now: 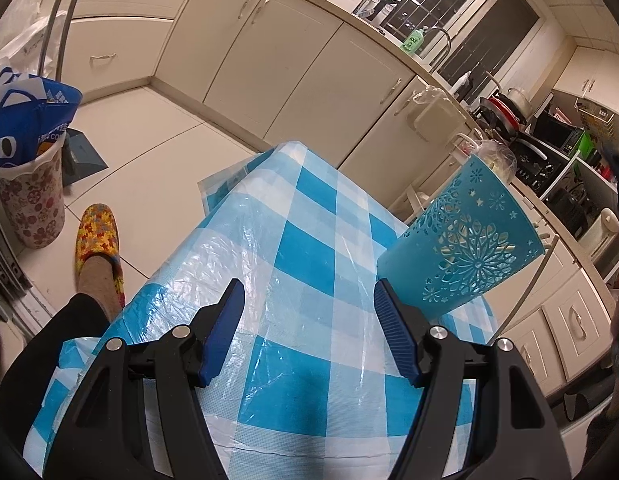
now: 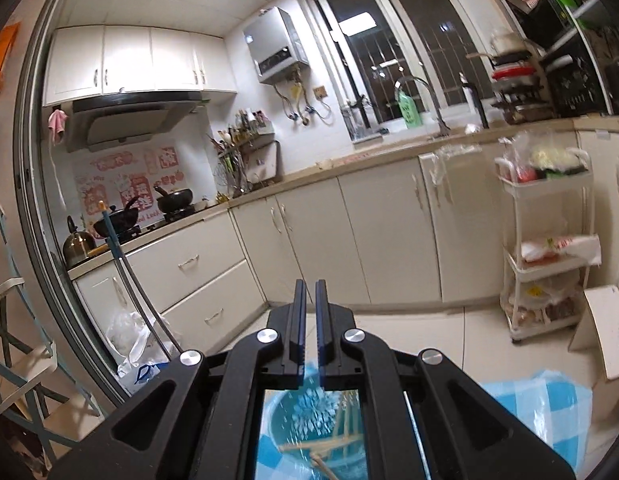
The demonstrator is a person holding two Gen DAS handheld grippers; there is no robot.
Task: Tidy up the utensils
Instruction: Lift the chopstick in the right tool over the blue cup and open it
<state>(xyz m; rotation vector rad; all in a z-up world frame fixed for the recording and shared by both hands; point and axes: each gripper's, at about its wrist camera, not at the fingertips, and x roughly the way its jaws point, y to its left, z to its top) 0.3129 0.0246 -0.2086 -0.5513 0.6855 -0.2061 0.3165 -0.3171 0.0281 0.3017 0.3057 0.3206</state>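
White kitchen cabinets and a pale tiled floor surround a small bench point(image 1: 309, 240) covered in a blue-and-white checked plastic cloth. On that cloth, at about two o'clock from the left gripper point(image 1: 309, 304), stands a teal utensil holder point(image 1: 465, 240) with cut-out snowflake patterns; in the left wrist view it appears tilted, which may be only the lens. The left gripper hovers over the cloth with its jaws set wide and nothing between them, the right-hand pad just beside the holder's base without clearly touching it.

The right gripper point(image 2: 310, 312) points out across the kitchen toward the lower cabinets, its jaws drawn almost together and holding nothing. Beneath its frame, at six o'clock in the right wrist view, the open mouth of the holder shows, and several pale wooden sticks, probably chopsticks point(image 2: 329, 444), lie crossed inside it; motion blur makes their number hard to tell.

As a judgement, the task looks well advanced: at least some utensils are already in the holder, and no loose utensil shows on the visible cloth. What may remain is any piece lying outside both views, and perhaps squaring the holder on the bench.
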